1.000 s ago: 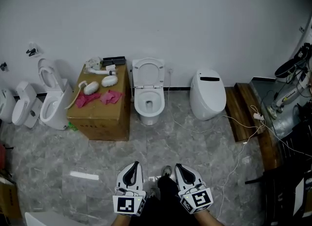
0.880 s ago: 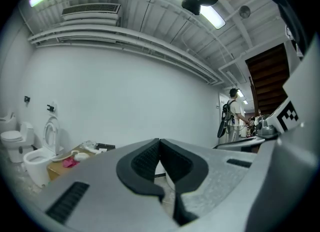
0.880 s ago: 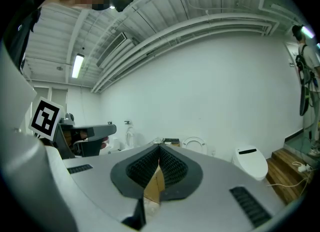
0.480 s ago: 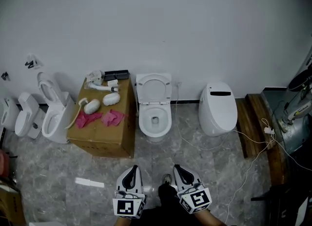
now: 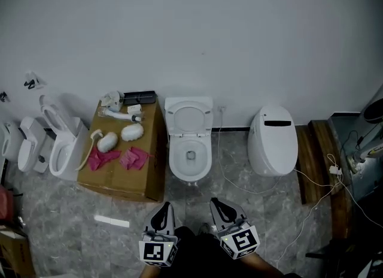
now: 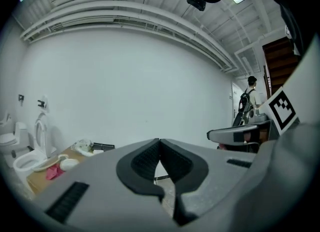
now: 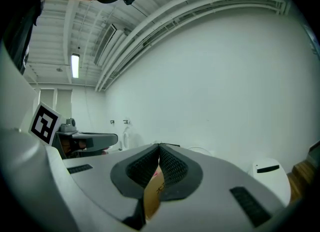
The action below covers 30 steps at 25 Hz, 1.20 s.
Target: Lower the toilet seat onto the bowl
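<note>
A white toilet stands against the wall in the middle of the head view. Its seat is raised and leans back towards the wall above the open bowl. My left gripper and right gripper are side by side at the bottom of that view, well short of the toilet, both shut with nothing in them. In the left gripper view the left gripper shows its pads pressed together. The right gripper shows the same in its own view, pointing towards the wall.
A cardboard box left of the toilet carries pink cloths and white fittings. A closed white toilet stands to the right. More toilets stand at far left. Cables trail over the floor by wooden planks. A white strip lies on the tiles.
The head view has come nearer to the toilet, which now sits lower and larger in the frame. Both grippers stay shut at the bottom edge.
</note>
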Available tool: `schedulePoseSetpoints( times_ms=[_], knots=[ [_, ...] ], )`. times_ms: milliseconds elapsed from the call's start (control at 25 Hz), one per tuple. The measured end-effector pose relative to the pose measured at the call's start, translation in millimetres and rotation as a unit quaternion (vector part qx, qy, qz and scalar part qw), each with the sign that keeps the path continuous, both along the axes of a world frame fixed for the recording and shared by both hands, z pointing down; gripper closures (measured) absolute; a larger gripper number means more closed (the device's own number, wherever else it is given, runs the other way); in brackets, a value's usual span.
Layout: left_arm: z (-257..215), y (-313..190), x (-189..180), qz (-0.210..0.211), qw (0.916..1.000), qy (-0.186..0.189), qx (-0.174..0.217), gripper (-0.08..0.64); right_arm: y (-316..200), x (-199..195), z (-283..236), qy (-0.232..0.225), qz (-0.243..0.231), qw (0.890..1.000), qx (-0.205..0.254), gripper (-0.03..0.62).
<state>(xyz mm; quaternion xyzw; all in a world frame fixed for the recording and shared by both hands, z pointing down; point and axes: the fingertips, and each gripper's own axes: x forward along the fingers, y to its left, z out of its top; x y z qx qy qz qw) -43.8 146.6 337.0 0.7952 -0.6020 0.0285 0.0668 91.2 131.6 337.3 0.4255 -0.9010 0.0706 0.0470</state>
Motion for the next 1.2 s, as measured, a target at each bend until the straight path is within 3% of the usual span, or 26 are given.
schedulePoseSetpoints(
  times_ms=[120,440,720,920,1080,1200],
  knots=[
    [2.1,-36.7,-3.6,-0.012,0.9997,-0.007,-0.021,0.551,-38.9,4.8,9.0,0.005,0.004,1.000,-0.015,0.569],
    [22.2,-156.5,-10.8,0.018,0.9998,-0.007,-0.003,0.551,-149.9,-0.9,28.1,0.023,0.013,0.999,-0.017,0.569],
    [44.7,-289.2,-35.6,0.031,0.9983,0.006,-0.049,0.551,-266.8,-18.2,36.9,0.034,0.032,0.998,-0.039,0.568],
    [78.9,-372.0,-43.3,0.064,0.9930,-0.040,-0.091,0.551,-348.4,-28.6,58.4,0.070,0.038,0.995,-0.053,0.568],
    [121.9,-427.9,-47.1,0.109,0.9803,-0.087,-0.140,0.551,-402.5,-39.1,83.9,0.101,0.033,0.991,-0.079,0.566],
    [143.5,-462.2,-52.9,0.133,0.9734,-0.108,-0.152,0.550,-439.9,-44.9,100.8,0.140,0.020,0.986,-0.089,0.566]
  ],
)
